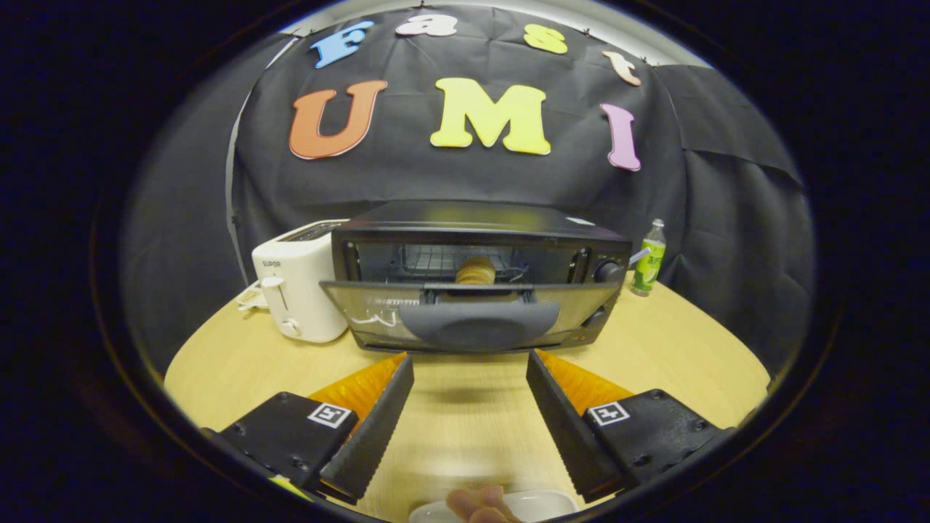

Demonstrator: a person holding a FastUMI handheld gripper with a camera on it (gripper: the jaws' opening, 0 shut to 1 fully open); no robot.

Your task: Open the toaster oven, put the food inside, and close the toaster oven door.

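1. Gripper view: the gripper (470, 370) hangs with its two fingers spread apart, nothing between them.
2. At twelve o'clock, just beyond the fingertips, the toaster oven (476, 272) stands with its glass door (465, 314) hanging partly open, handle facing the fingers.
3. The food, a bread roll (475, 272), sits on the rack inside.
4. Judged step: closing. Next move calls for pushing the door up until it shuts.
5. At ten o'clock stands a white toaster (296, 289); at two o'clock a green bottle (649, 258). All rest on a round wooden table (668, 356), black cloth behind.
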